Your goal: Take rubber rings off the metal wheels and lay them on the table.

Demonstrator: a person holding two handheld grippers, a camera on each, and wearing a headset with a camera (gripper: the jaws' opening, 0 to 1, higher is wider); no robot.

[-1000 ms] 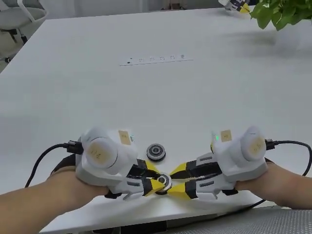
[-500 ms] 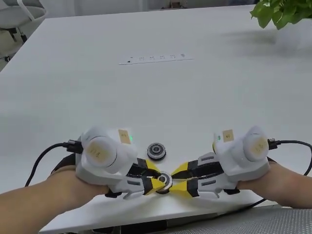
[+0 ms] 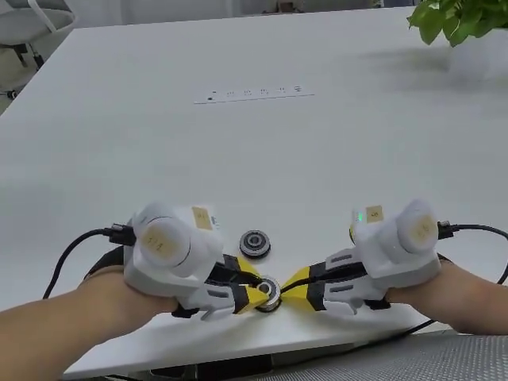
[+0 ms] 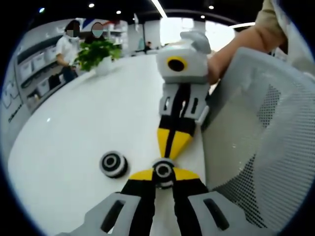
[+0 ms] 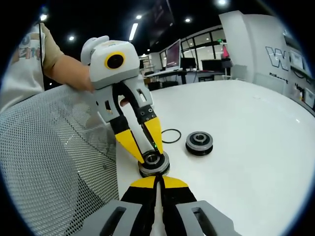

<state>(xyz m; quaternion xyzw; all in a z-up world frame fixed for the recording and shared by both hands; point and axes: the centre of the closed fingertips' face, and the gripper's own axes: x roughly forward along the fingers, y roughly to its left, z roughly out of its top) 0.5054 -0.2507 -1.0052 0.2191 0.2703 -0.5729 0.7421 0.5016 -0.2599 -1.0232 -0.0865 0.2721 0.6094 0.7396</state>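
A small metal wheel [image 3: 267, 292] with a black rubber ring is held just above the table's near edge. My left gripper [image 3: 255, 296] is shut on the wheel [image 4: 163, 170], one yellow tip on each side. My right gripper [image 3: 283, 290] faces it from the right. Its jaws are pressed together at the wheel's rim [image 5: 153, 162], pinching the rubber ring there. A second wheel [image 3: 255, 243] lies flat on the table just beyond, also seen as the wheel [image 5: 199, 142]. One loose rubber ring [image 5: 171, 135] lies on the table beside the left gripper [image 5: 142, 140].
The white table [image 3: 262, 159] stretches far ahead, with a socket strip [image 3: 254, 95] set in its middle. A green plant [image 3: 456, 20] stands at the far right corner and an office chair [image 3: 32, 28] at the far left. A grey mesh chair [image 5: 54, 162] sits below the table's near edge.
The right gripper's jaws have drawn together at the wheel's rim. The left gripper still holds the wheel in the same spot.
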